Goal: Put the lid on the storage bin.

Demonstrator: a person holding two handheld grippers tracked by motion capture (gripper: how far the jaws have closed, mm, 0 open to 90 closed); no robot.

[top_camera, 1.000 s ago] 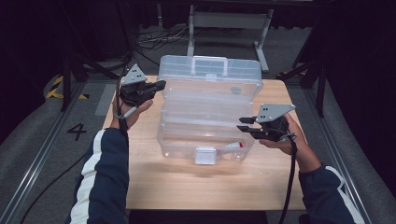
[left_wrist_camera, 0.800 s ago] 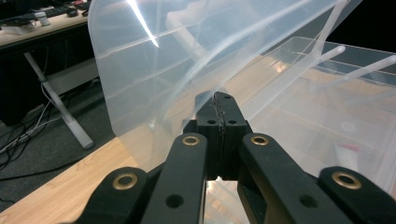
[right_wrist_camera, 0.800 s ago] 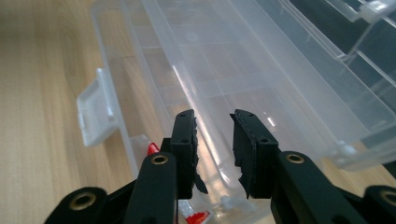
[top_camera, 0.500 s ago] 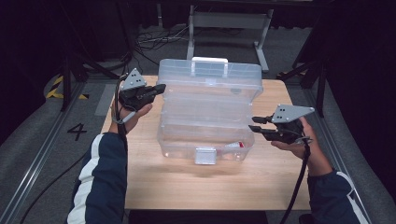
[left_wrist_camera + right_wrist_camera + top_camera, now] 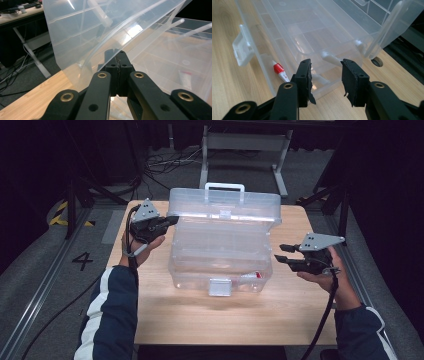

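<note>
My left tool [image 5: 170, 220] is clamped on the raised lid edge of the clear plastic tiered storage box [image 5: 222, 247], propping it open. My right tool [image 5: 281, 254] has just been opening, empty, just beside the box's right wall on the wooden worktop [image 5: 300, 320].

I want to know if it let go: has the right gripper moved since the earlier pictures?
Yes. The right gripper has drawn away from the clear box toward the table's right edge, its jaws opening, nothing between them.
</note>
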